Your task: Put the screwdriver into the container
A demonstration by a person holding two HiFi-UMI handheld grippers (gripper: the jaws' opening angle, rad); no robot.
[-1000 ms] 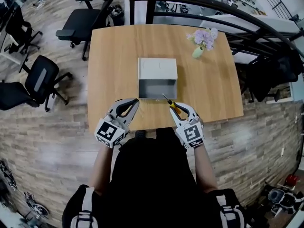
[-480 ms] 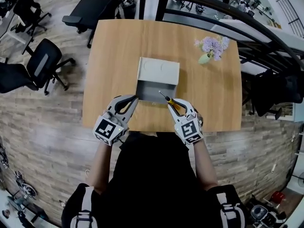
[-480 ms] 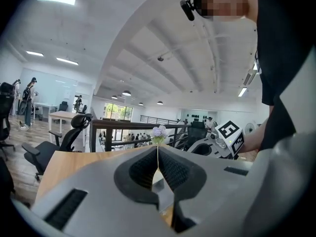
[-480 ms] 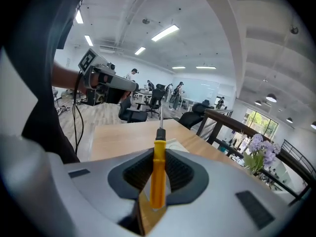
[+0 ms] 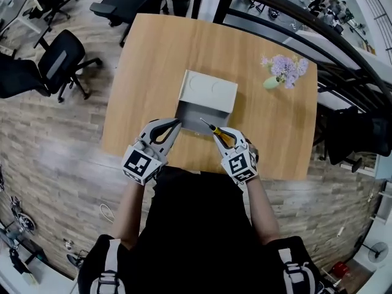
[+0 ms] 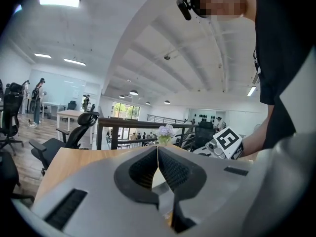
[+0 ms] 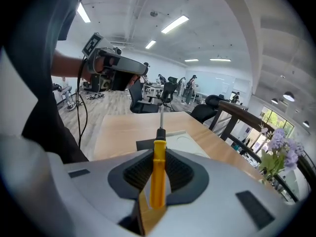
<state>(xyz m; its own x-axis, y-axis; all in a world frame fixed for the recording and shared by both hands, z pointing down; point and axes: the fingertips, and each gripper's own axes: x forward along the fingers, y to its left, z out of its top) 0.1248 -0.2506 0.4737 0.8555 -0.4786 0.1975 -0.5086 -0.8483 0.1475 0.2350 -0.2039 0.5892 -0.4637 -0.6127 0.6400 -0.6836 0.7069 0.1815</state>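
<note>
the screwdriver (image 7: 157, 181) is sitting in the right claw (image 5: 216, 131). the two jaws of this claw are squeezing its yellow handle from both sides. the thin metal tip is sticking out past the jaws and is pointing at the container (image 5: 207, 89). in the head view the tip is reaching just to the near edge of the container, where its dark open side is facing the person. i cannot tell if the tip is touching the container.

the left claw (image 5: 177, 122) is keeping its jaws pressed together, and it is holding nothing. its tips are hovering just beside the near left corner of the container. i cannot tell if they are touching it.

the container is a pale grey box. it is sitting near the middle of the wooden desk (image 5: 147, 72).

a small green vase with purple flowers (image 5: 283, 71) is standing on the desk to the right of the container, well apart from it. black office chairs (image 5: 54, 66) are standing on the wood floor far to the left of the container, past the desk edge. a dark railing (image 5: 288, 17) is running behind the container, past the far side of the desk. the person, wearing black, is standing on the near side of the container.
</note>
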